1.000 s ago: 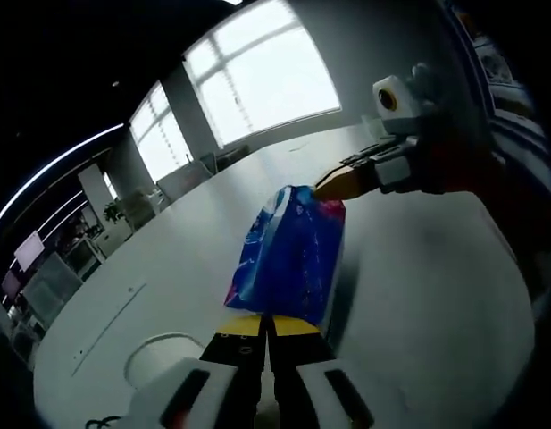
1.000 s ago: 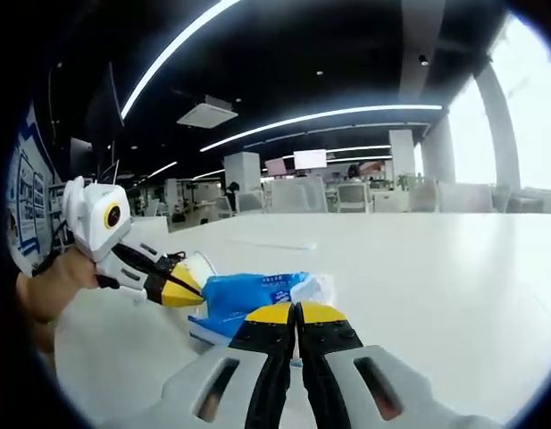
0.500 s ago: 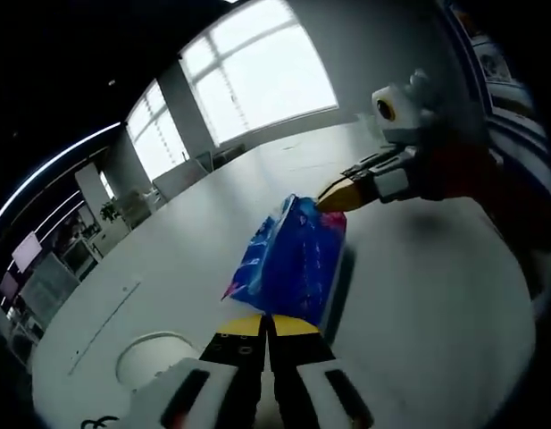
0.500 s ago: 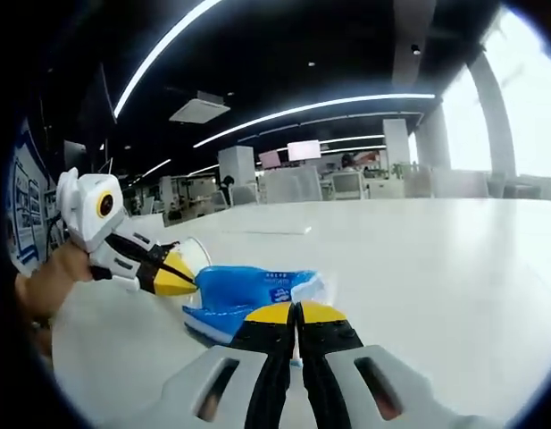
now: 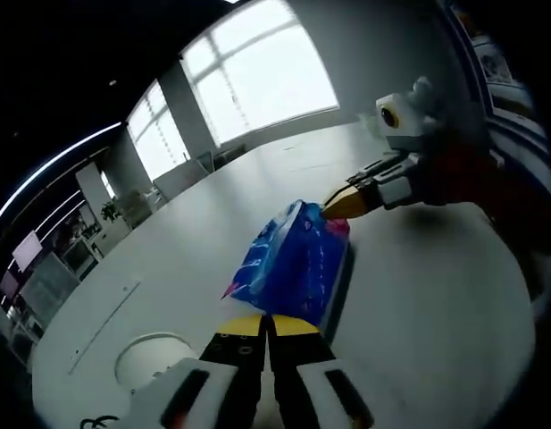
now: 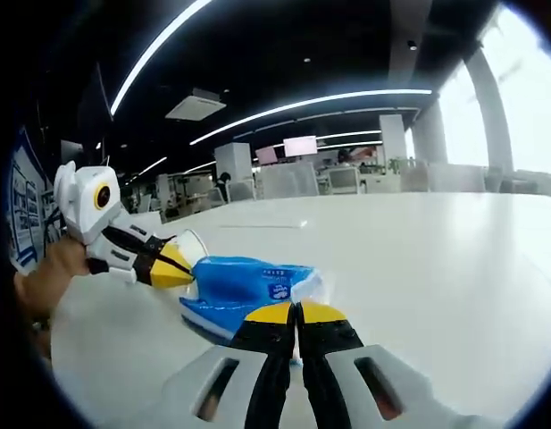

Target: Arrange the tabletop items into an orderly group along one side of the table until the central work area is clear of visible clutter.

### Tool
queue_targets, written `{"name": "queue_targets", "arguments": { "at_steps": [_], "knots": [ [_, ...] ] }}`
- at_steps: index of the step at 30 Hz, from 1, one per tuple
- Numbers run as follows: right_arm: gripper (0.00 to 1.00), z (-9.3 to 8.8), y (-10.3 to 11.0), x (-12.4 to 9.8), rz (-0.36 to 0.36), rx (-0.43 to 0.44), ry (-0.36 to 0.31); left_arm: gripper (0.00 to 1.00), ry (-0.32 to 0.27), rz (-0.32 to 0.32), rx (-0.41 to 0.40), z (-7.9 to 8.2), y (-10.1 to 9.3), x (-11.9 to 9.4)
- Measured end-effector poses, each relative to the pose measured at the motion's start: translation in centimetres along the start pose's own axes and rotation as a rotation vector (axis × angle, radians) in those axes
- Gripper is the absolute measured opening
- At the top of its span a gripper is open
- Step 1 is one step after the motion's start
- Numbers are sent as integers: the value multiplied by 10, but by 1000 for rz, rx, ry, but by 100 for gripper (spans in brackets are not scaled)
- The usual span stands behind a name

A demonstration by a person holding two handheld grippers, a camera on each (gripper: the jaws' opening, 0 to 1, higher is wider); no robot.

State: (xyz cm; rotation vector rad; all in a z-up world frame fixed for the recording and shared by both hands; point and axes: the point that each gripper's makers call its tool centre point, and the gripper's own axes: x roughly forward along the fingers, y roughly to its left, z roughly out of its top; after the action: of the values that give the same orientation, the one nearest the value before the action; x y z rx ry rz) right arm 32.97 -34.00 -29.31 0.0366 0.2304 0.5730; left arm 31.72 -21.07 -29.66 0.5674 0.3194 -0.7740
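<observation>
A blue plastic packet with white and red print lies low over the white table, stretched between both grippers. My left gripper is shut on its near end in the left gripper view, and the right gripper pinches the far end with its yellow tips. In the right gripper view the same packet runs leftward from my right gripper, which is shut on its edge. The left gripper holds the other end there.
A white round object sits on the table left of my left jaws; it also peeks out behind the left gripper as a pale round rim. A person's hand holds the left gripper. Office desks and chairs stand beyond the table.
The packet has tipped from a raised, upright pose to a flatter one closer to the table. Both grippers stay shut on its ends.
</observation>
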Motion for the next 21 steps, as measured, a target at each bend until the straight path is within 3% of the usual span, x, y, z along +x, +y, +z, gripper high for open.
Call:
{"name": "queue_targets", "arguments": {
  "at_steps": [10, 15, 21],
  "knots": [
    [2, 3, -3, -4, -19, -26, -21, 3, 0, 5, 15, 2, 1, -1],
    [11, 24, -4, -16, -22, -14, -116, 8, 2, 5, 21, 1, 3, -6],
    [17, 34, 8, -27, -30, -44, -139, 16, -29, -43, -30, 5, -4, -18]
  ]
}}
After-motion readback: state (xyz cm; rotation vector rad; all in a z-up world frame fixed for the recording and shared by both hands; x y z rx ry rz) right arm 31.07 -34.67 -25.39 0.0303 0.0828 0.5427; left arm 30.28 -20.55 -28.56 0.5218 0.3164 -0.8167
